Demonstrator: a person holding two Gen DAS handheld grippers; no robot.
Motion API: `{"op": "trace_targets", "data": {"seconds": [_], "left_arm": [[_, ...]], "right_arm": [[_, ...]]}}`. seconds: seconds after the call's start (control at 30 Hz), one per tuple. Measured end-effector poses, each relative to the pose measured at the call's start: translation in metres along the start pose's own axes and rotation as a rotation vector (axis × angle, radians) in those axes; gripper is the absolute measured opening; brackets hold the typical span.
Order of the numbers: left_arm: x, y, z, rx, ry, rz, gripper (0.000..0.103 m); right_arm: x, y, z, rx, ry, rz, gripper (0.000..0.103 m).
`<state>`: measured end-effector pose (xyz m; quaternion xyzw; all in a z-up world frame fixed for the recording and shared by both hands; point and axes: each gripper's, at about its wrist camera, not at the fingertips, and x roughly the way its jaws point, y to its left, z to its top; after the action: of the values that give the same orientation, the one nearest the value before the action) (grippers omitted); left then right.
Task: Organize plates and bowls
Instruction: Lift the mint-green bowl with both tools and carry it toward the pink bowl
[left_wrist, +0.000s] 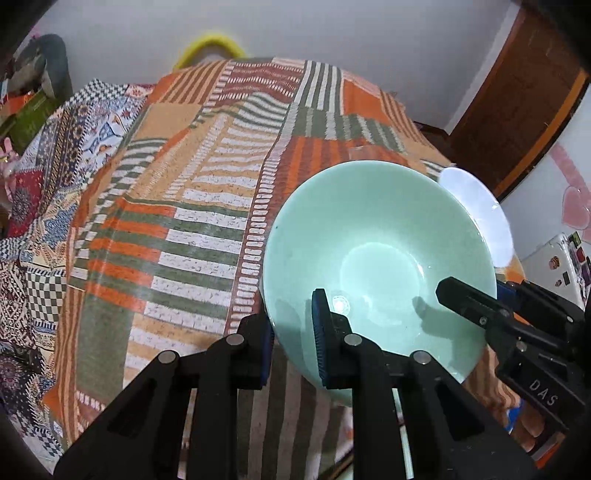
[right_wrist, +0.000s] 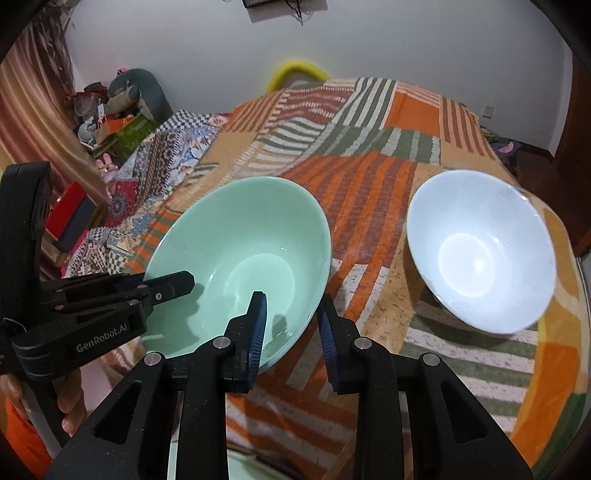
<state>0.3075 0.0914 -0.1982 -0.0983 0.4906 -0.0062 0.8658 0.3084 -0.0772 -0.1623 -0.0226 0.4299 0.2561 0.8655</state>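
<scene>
A pale green bowl (left_wrist: 376, 236) (right_wrist: 240, 251) hangs a little above the striped patchwork tablecloth (left_wrist: 207, 206) (right_wrist: 369, 184), held from two sides. My left gripper (left_wrist: 290, 314) is shut on its near-left rim, one blue pad inside and one outside. My right gripper (right_wrist: 291, 306) is shut on the near-right rim in the same way. Each wrist view shows the other gripper at the bowl's edge: the right gripper (left_wrist: 476, 291) and the left gripper (right_wrist: 155, 282). A white bowl (right_wrist: 480, 254) (left_wrist: 476, 206) stands on the cloth to the right of the green one.
A person's hand (right_wrist: 70, 402) grips the left tool's handle. A yellow curved chair back (right_wrist: 295, 72) rises behind the table's far edge. Boxes and soft toys (right_wrist: 118, 122) pile up at the left wall; a brown door (left_wrist: 517, 110) is on the right. A pale green dish edge (right_wrist: 199, 461) shows under my right gripper.
</scene>
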Motion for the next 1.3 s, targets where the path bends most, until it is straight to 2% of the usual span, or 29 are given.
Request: {"op": "trace_targets", "data": {"seconds": [0.23,0.6,0.87,1.3], "left_arm": [[-0.049,-0.016,-0.019,0.039,-0.074,-0.007,0.019],[-0.106,-0.027,-0.049,0.043,-0.14,-0.036,0.019],[-0.143,-0.025,-0.076,0.044,-0.185,-0.025,0.019],[-0.175,0.002,-0.112,-0.012,-0.204,-0.009,0.019]], "right_arm": [[-0.036,0.01,-0.009,0.004,-0.069,-0.002,0.026],[-0.078,0.027,-0.031,0.01,-0.14,0.005,0.026],[-0.093,0.039,-0.044,-0.006,-0.162,0.021,0.026],[-0.099,0.072,-0.07,-0.05,-0.146,0.062,0.026]]}}
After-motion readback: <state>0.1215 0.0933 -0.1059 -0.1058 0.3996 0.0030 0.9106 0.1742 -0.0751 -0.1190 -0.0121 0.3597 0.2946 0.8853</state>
